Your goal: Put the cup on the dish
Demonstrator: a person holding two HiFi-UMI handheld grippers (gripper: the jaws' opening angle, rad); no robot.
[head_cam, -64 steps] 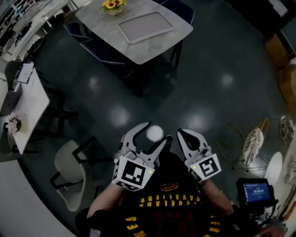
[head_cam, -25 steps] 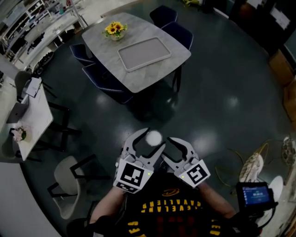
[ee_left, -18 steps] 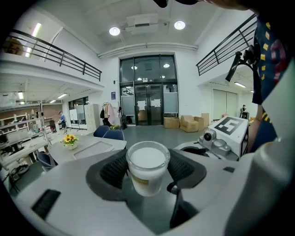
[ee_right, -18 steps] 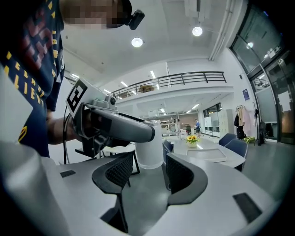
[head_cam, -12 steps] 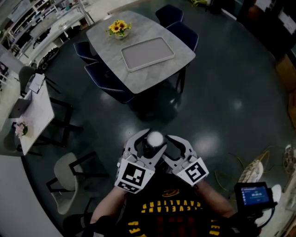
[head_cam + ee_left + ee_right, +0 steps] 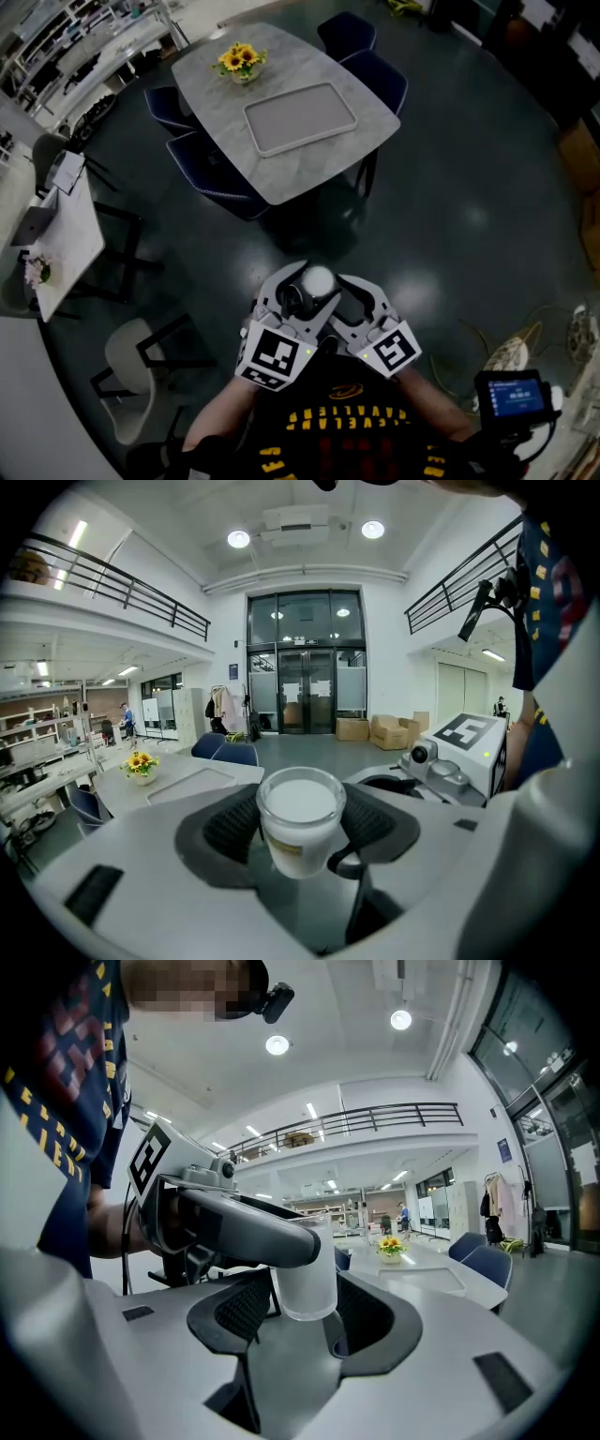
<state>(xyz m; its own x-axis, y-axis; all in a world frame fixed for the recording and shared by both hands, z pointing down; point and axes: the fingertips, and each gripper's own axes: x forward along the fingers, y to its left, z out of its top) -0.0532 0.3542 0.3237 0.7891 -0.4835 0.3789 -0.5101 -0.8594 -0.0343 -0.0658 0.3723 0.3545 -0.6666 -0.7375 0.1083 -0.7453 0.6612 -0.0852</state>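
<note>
A small white cup [image 6: 317,279] is held in front of the person's chest, well short of the table. My left gripper [image 6: 305,287] is shut on it, and in the left gripper view both pads press the cup [image 6: 300,819] at its sides. My right gripper [image 6: 361,291] is pressed in from the right and stands open. In the right gripper view the cup's base [image 6: 306,1283] hangs between its spread pads, with a left finger [image 6: 246,1232] crossing above. A grey rectangular tray [image 6: 300,117] lies on the marble table [image 6: 352,89] ahead. I see no dish.
A yellow flower pot [image 6: 239,61] stands at the table's far end. Dark blue chairs [image 6: 370,70] ring the table. A white side table [image 6: 56,234] and a pale chair [image 6: 127,361] are at the left. A small screen [image 6: 511,394] sits at the lower right on the dark floor.
The right gripper has closed in from the right until its open jaws sit around the cup in the left gripper. The table has drawn slightly nearer in view.
</note>
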